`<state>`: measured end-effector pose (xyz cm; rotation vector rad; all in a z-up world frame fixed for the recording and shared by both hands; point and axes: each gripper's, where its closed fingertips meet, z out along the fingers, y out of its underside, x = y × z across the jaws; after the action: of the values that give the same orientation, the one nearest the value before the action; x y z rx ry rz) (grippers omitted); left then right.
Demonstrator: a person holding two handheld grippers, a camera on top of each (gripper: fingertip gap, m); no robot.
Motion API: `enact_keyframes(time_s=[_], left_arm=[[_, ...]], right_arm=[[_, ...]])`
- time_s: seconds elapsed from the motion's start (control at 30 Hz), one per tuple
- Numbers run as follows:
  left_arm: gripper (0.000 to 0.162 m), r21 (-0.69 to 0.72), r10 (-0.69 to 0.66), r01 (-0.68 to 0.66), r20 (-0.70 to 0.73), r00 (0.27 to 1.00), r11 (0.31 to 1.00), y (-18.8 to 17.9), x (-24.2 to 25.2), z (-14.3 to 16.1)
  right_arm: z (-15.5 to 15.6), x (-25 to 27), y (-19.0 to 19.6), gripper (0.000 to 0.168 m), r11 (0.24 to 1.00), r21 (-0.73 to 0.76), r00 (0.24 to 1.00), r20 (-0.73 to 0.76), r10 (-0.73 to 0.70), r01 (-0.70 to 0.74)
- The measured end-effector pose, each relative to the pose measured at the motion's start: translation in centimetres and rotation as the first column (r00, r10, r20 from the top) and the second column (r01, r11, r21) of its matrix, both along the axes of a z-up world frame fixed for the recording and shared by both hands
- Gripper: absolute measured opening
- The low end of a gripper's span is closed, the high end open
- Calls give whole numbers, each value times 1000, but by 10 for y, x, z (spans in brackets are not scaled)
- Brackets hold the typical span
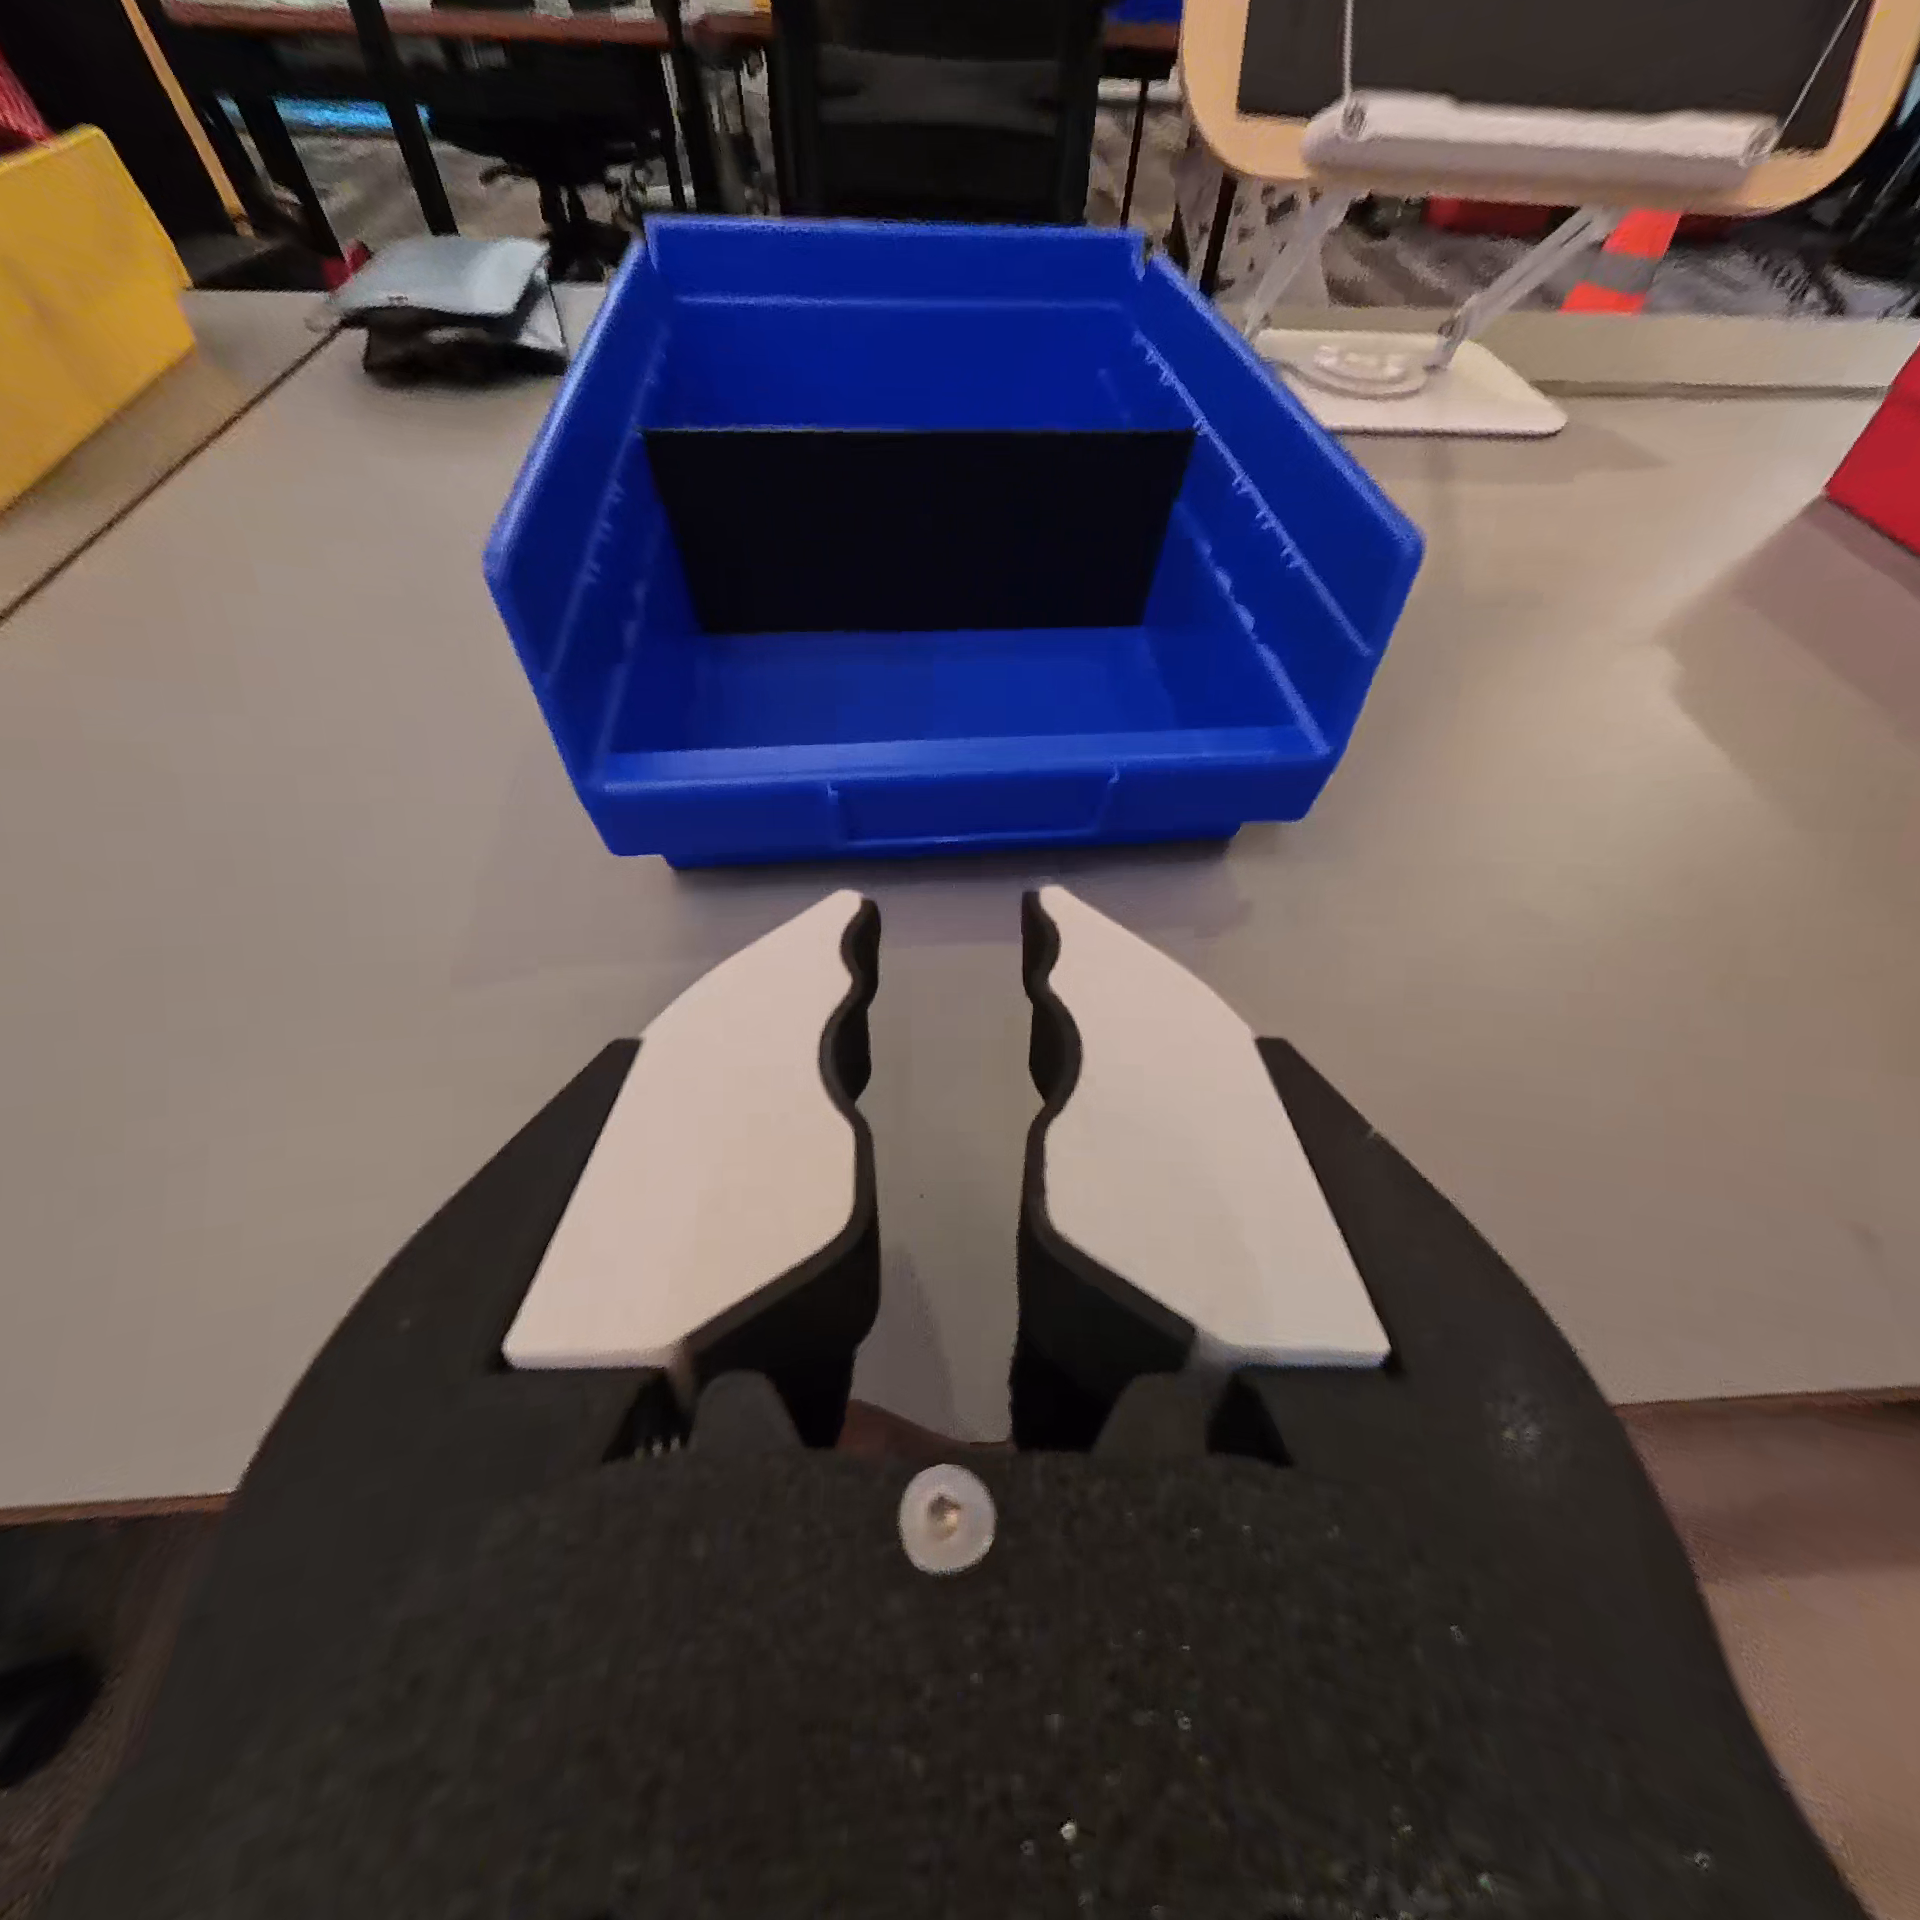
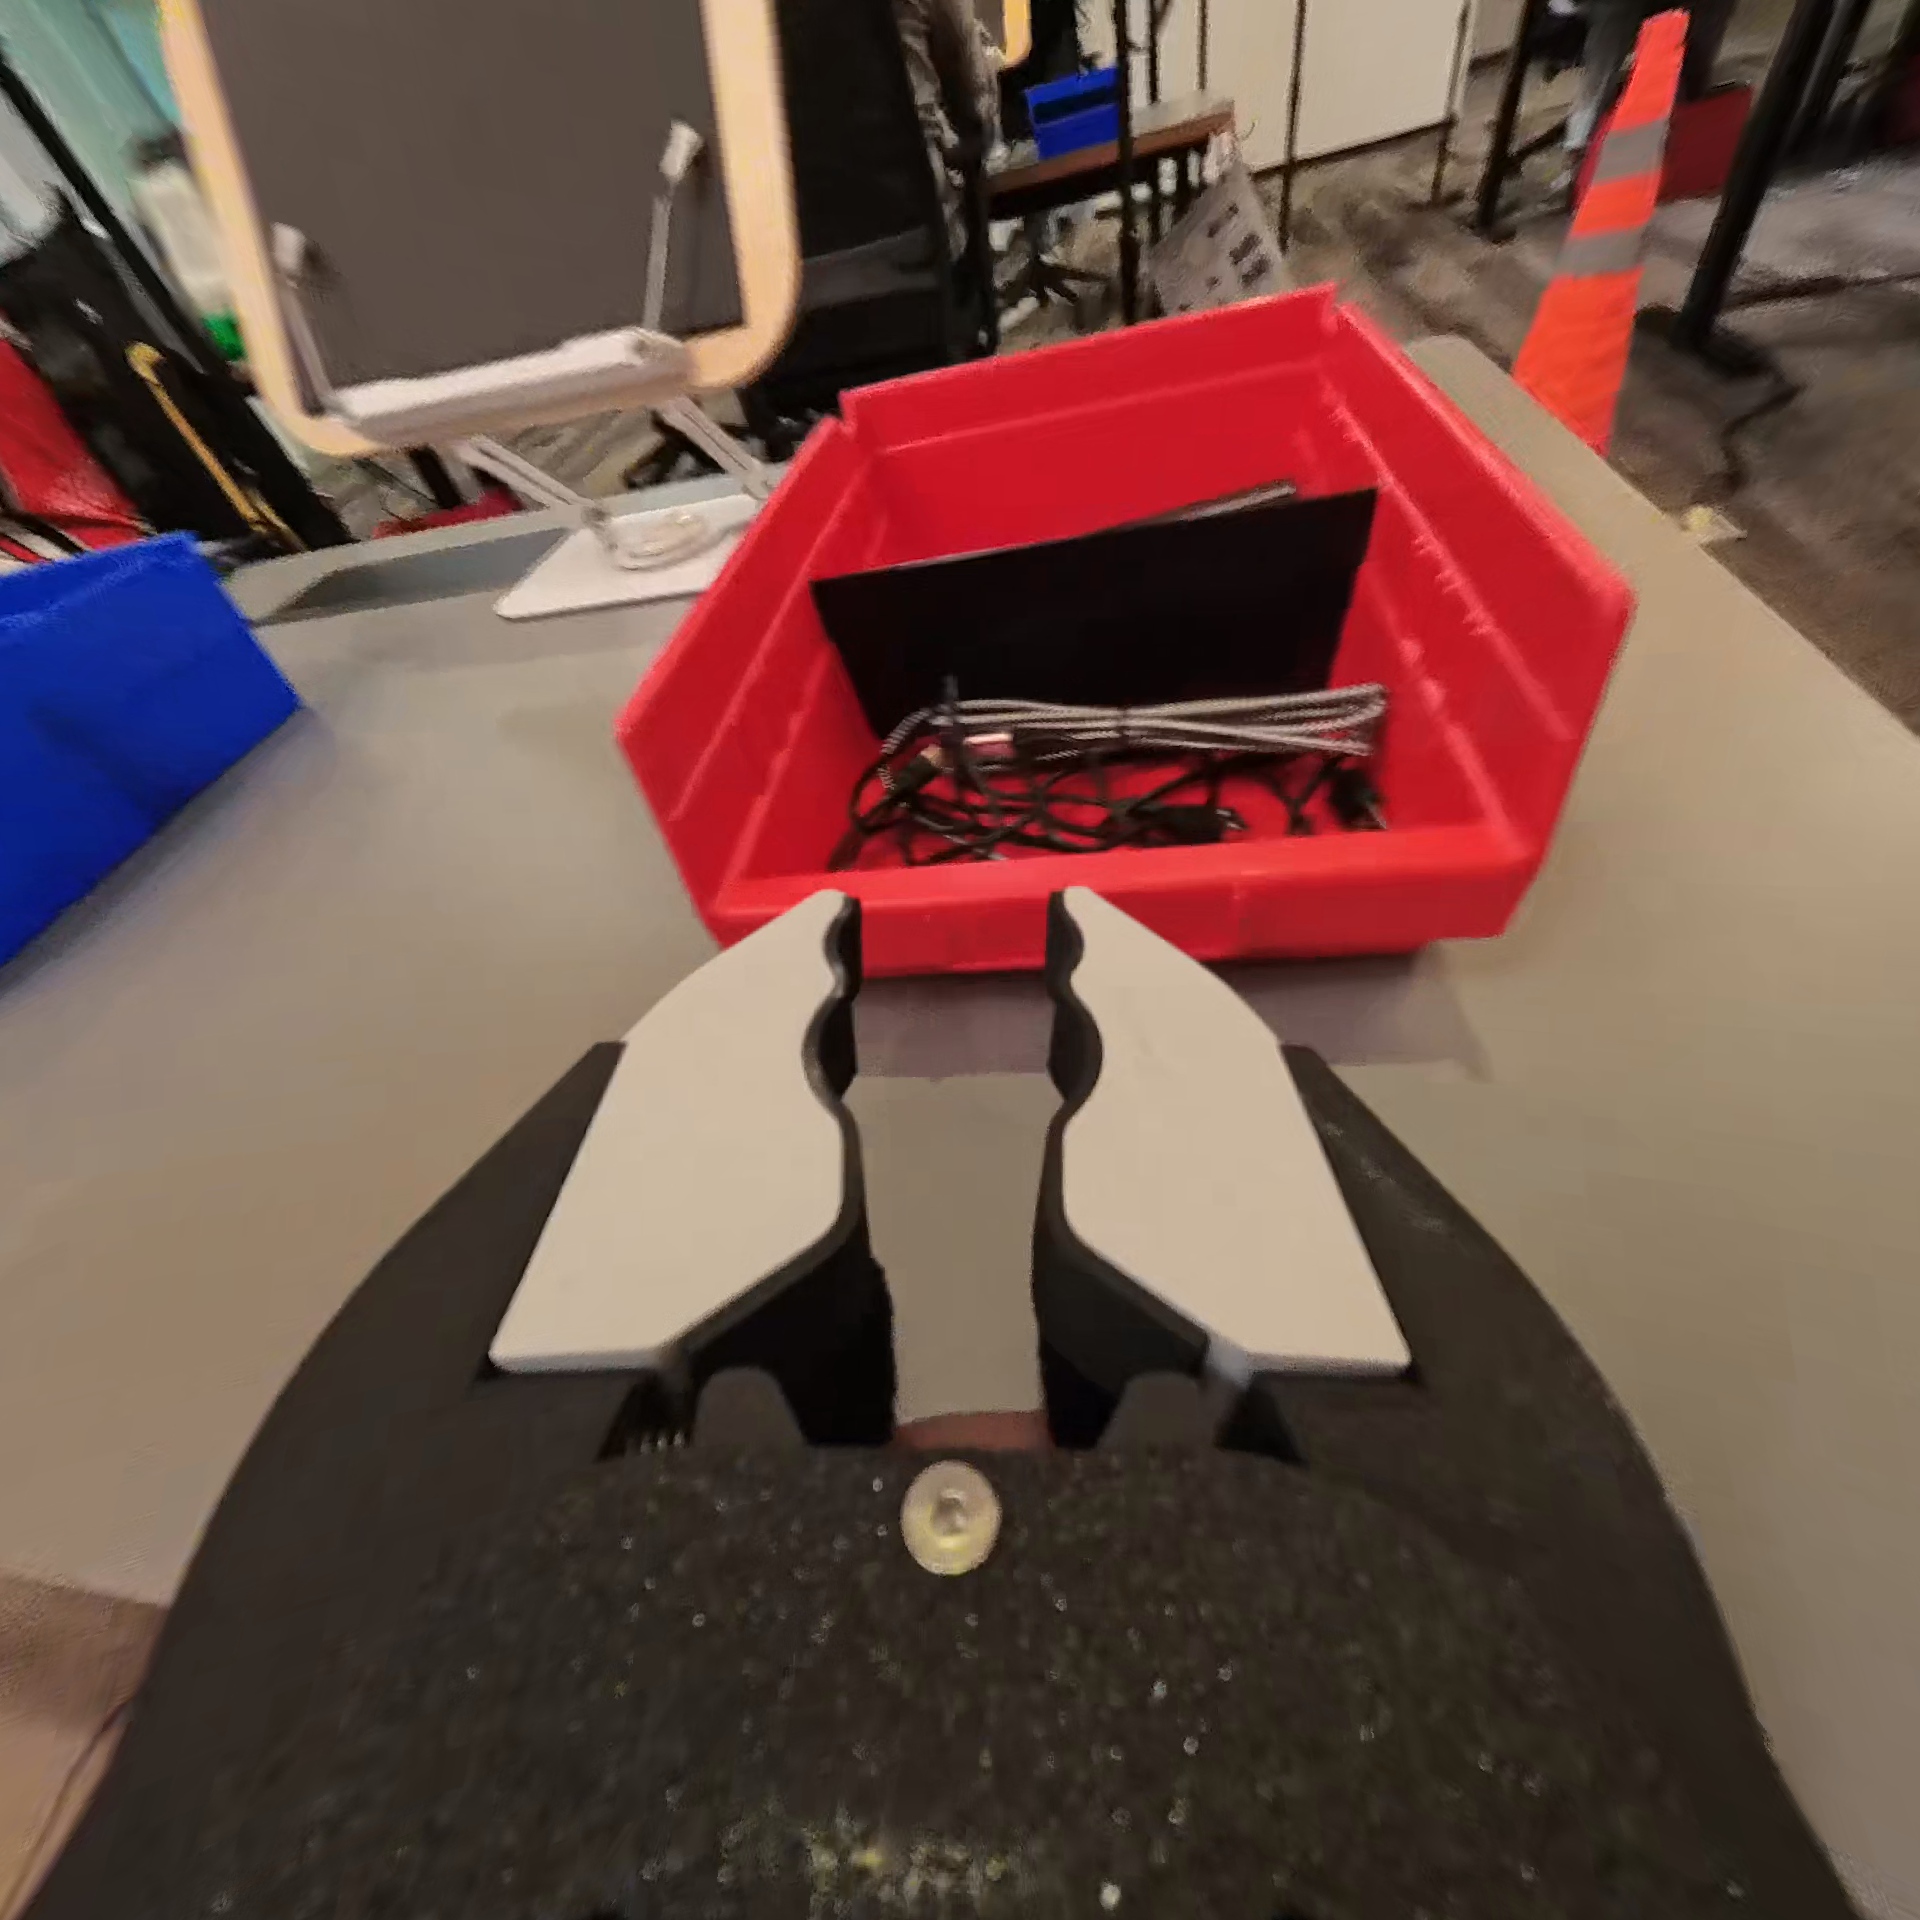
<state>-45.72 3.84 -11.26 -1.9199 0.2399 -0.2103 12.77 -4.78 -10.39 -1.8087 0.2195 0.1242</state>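
My left gripper point(image 1: 950, 914) is open and empty, just short of the front wall of a blue bin point(image 1: 966, 805) on the grey table. The blue bin holds a black divider point(image 1: 914, 530) and its front compartment is bare. My right gripper point(image 2: 954, 920) is open and empty, at the front wall of a red bin point(image 2: 1143, 914). The red bin has a black divider point(image 2: 1101, 613) and, in front of it, a bundle of grey braided cable point(image 2: 1164, 717) and tangled black cables point(image 2: 1039, 810).
A wood-framed screen on a white stand point(image 1: 1434, 384) stands behind the bins; it also shows in the right wrist view point(image 2: 623, 540). A yellow bin point(image 1: 73, 291) is at far left, a dark pouch point(image 1: 457, 312) behind the blue bin, an orange cone point(image 2: 1600, 239) on the floor.
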Motion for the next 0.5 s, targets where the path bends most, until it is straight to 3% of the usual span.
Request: enact_keyframes(time_s=[0.13,0.33,0.5], left_arm=[[26,-66,-42,46,52,998,997,1,14,-9],[26,-49,-78,78,7,997,996,-1,30,-7],[26,-83,-112,112,5,994,990,0,37,-15]], right_arm=[[-5,1,-4,32,1000,-2,994,-112,10,-11],[-18,10,-17,30,996,-79,999,-17,-35,34],[-13,14,-21,30,999,-39,991,-129,-42,37]])
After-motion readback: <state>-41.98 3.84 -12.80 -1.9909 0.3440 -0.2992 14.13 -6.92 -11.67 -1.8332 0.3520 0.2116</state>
